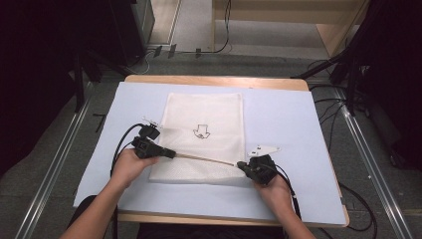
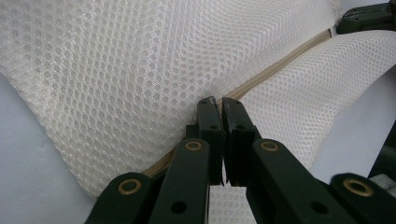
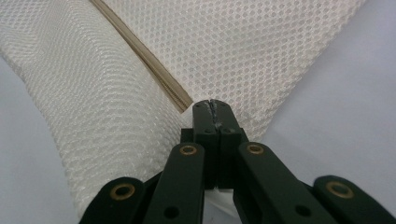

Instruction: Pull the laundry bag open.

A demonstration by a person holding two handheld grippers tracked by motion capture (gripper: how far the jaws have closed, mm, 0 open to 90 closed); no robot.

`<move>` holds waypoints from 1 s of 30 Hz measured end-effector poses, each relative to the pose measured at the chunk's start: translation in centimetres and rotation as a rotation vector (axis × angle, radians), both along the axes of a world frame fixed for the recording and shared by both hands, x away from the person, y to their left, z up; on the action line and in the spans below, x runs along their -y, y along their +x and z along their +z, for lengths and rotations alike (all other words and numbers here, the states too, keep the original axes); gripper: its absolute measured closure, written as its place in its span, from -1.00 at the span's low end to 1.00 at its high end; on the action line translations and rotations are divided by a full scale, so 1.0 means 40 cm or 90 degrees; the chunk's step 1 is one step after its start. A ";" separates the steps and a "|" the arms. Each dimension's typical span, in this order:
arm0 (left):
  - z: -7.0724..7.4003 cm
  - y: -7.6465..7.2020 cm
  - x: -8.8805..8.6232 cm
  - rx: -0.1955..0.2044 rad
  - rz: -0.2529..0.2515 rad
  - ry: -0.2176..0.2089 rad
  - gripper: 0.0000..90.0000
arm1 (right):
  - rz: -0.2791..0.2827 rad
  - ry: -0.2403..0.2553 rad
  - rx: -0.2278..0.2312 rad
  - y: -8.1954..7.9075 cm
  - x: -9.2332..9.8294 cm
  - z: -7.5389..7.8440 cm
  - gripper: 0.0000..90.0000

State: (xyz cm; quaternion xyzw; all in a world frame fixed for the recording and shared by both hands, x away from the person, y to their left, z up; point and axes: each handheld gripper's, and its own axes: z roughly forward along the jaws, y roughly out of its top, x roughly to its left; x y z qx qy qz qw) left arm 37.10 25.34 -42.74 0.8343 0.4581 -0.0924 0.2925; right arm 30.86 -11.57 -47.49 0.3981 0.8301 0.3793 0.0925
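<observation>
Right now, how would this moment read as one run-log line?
left gripper: shut on mesh bag edge | right gripper: shut on same edge | beige edge band: taut between them | table cover: beneath

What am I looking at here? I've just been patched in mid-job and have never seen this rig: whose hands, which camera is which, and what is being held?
There is no robot arm. A person stands at the table, which has a pale blue cover, and holds a hand tool with two black jaws in each hand.

The wide picture looks down from above the person's side. The other two come from cameras riding on each tool, looking along its jaws.

On the table lies a white mesh bag with a small arrow drawing. The left gripper and the right gripper each pinch its near part, and a tan edge strip runs taut between them. Up close, both pairs of jaws are shut on the mesh beside that strip.
</observation>
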 end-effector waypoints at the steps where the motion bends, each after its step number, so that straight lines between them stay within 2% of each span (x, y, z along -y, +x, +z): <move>1: 0.000 0.001 -0.003 0.002 -0.002 0.004 0.98 | 0.000 -0.001 0.000 0.000 0.000 0.000 1.00; 4: 0.002 0.000 -0.014 0.001 0.008 -0.007 0.98 | 0.000 -0.002 0.000 0.001 0.000 0.001 1.00; 10: 0.006 -0.001 -0.036 0.004 0.020 0.001 0.98 | 0.002 -0.005 0.000 0.001 -0.001 0.002 1.00; 14: 0.009 -0.001 -0.052 0.001 0.031 -0.007 0.97 | 0.005 -0.004 -0.004 0.003 0.000 0.002 1.00; 21: 0.010 -0.004 -0.057 -0.002 0.028 -0.012 0.98 | 0.009 -0.005 -0.005 0.005 0.000 0.002 1.00; 26: 0.007 -0.006 -0.050 0.003 0.030 0.010 0.98 | 0.011 -0.005 -0.003 0.005 0.000 0.002 1.00; 27: 0.007 -0.006 -0.048 0.006 0.027 0.021 0.98 | 0.010 -0.005 -0.004 0.005 0.000 0.002 1.00; 28: 0.008 -0.007 -0.046 0.017 0.035 0.043 0.98 | 0.010 -0.006 -0.003 0.005 -0.001 0.003 1.00; 29: 0.008 -0.007 -0.048 0.020 0.036 0.048 0.98 | 0.010 -0.007 -0.003 0.004 -0.001 0.003 1.00; 30: 0.009 -0.005 -0.056 0.013 0.037 0.033 0.98 | 0.009 -0.008 -0.002 0.004 -0.002 0.003 1.00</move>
